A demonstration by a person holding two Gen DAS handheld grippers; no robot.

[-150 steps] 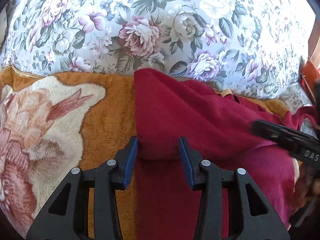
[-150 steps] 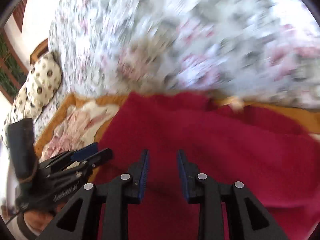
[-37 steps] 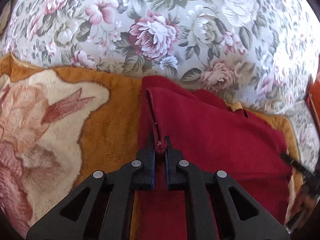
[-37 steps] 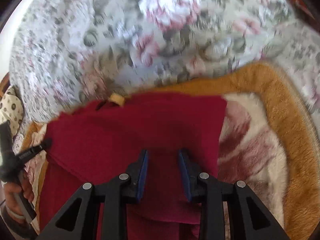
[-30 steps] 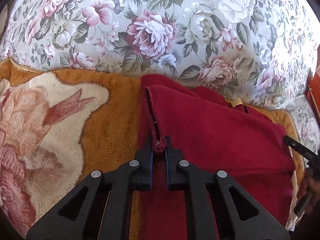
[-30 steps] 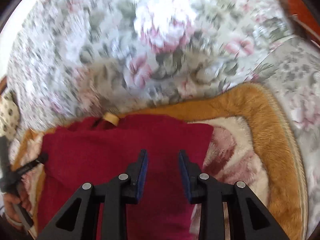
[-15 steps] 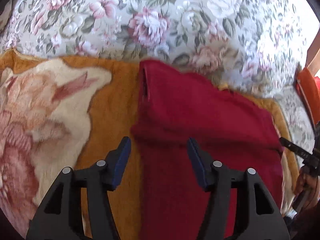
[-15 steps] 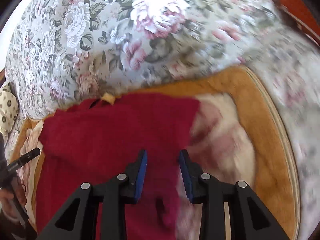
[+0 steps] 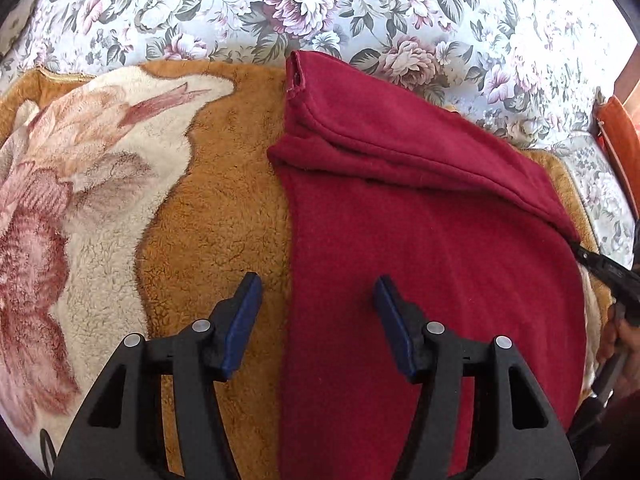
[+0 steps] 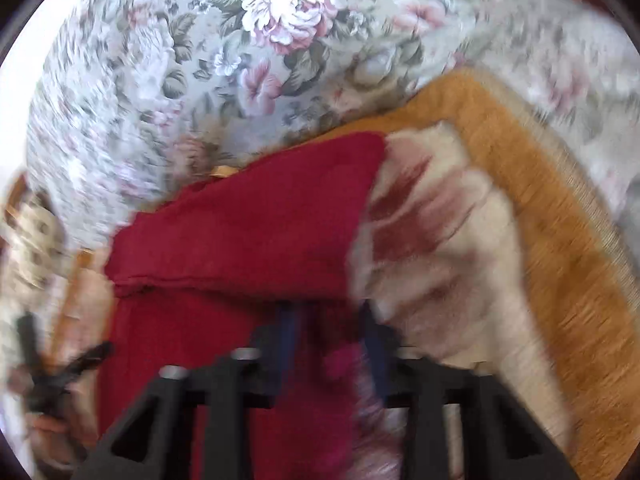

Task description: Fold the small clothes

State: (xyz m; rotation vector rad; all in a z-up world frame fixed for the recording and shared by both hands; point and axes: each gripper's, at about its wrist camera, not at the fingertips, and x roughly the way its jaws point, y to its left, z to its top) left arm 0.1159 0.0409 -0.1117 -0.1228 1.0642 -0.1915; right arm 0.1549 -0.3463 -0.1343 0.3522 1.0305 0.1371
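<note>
A dark red fleece garment (image 9: pixel 420 240) lies on an orange and cream plush blanket (image 9: pixel 216 216), its far part folded over toward me with a hemmed edge across it. My left gripper (image 9: pixel 316 304) is open and empty above the garment's left edge. My right gripper (image 10: pixel 328 332) is open over the garment's (image 10: pixel 248 236) right edge; the right wrist view is motion-blurred. The right gripper's tip (image 9: pixel 600 268) shows at the right edge of the left wrist view, beside the fold's corner. The left gripper also shows in the right wrist view (image 10: pixel 60 368) at the far left.
A floral bedspread (image 9: pixel 320 8) lies beyond the blanket. The blanket (image 10: pixel 520 240) reaches out to the right of the garment. An orange object (image 9: pixel 620 140) sits at the far right edge. A spotted cushion (image 10: pixel 28 240) is at the left.
My left gripper let go of the folded red edge, opened wide and drew back. The fold now lies flat. My right gripper swung toward the garment's right edge.
</note>
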